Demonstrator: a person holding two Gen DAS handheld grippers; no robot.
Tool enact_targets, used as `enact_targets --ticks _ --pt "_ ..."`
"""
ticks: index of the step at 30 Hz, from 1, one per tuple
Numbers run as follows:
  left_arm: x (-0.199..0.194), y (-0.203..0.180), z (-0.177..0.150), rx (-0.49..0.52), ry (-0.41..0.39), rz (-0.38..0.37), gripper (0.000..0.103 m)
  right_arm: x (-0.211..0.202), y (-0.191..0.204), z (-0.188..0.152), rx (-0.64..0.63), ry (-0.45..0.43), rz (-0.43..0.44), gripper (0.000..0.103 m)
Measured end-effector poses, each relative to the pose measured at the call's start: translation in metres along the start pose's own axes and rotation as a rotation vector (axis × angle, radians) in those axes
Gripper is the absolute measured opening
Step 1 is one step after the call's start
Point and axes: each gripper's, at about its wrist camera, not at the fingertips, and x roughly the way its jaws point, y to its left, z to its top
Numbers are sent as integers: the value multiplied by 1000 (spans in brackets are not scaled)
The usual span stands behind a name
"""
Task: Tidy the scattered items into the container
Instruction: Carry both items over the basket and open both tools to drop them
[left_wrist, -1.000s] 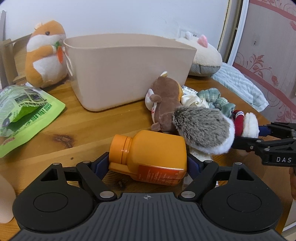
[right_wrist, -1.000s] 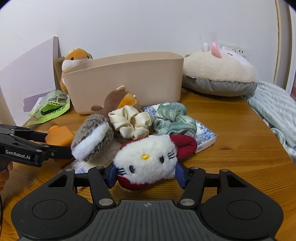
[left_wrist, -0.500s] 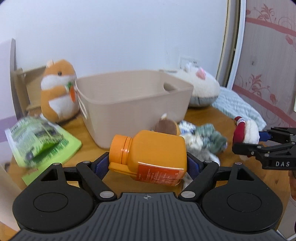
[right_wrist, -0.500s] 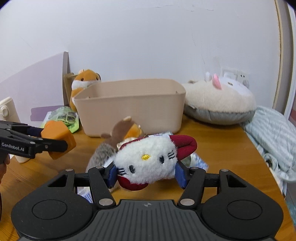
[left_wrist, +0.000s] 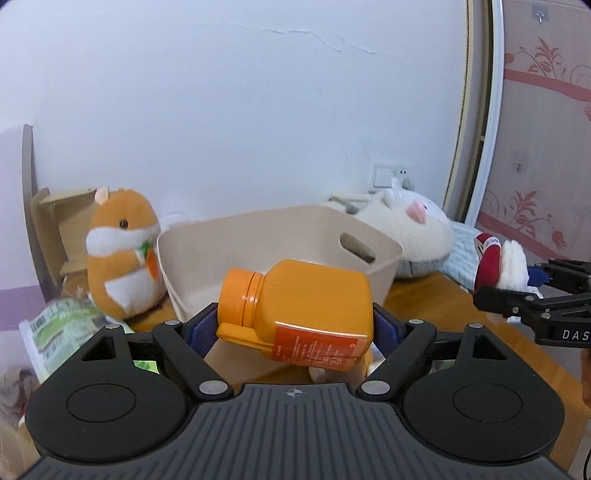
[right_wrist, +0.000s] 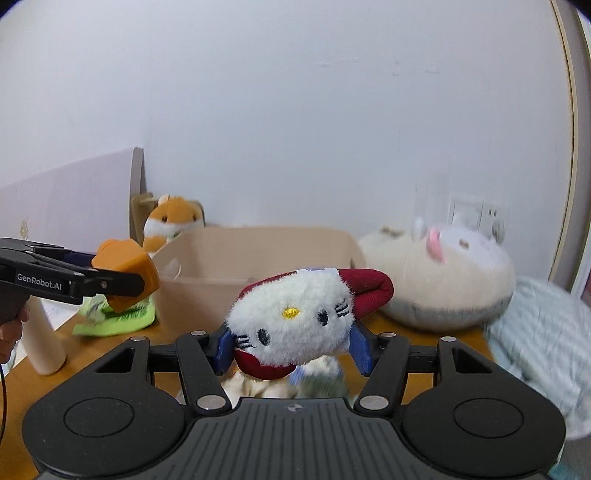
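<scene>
My left gripper (left_wrist: 295, 325) is shut on an orange plastic bottle (left_wrist: 303, 306), held on its side in the air in front of the beige bin (left_wrist: 384, 251). My right gripper (right_wrist: 291, 339) is shut on a white and red cat plush (right_wrist: 295, 325), also lifted, in front of the same bin (right_wrist: 221, 258). The bin looks empty inside. The right gripper with the plush (left_wrist: 498, 262) shows at the right of the left wrist view. The left gripper with the bottle (right_wrist: 129, 269) shows at the left of the right wrist view.
An orange hamster plush (left_wrist: 122, 251) stands left of the bin. A green snack bag (left_wrist: 62, 328) lies on the wooden table. A large white plush cushion (right_wrist: 443, 280) sits right of the bin, with striped bedding (right_wrist: 535, 332) beyond. Scrunchies (right_wrist: 321, 380) lie below my right gripper.
Both grippers have lifted their items up off the table, so the bin's open top and inside now show. The remaining table items have dropped out of sight below.
</scene>
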Motion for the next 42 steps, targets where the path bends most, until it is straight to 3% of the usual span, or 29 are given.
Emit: enact_targets --ticks 10,19,26,30,37,42 --pt "38 21 30 -43 13 44 84 45 -15 48 -25 -32 -18 57" --pt "85 42 42 -62 78 94 84 108 -30 73 -13 35 20 57" --pt "123 45 42 -67 193 149 84 160 -16 74 -77 107 13 57" --pt "137 41 39 -61 214 170 84 186 -11 69 -86 165 22 57" --pt "162 36 35 -52 323 237 84 209 -15 64 -88 252 37 58" --pt "174 29 34 -35 368 241 84 218 -18 58 -118 319 37 58"
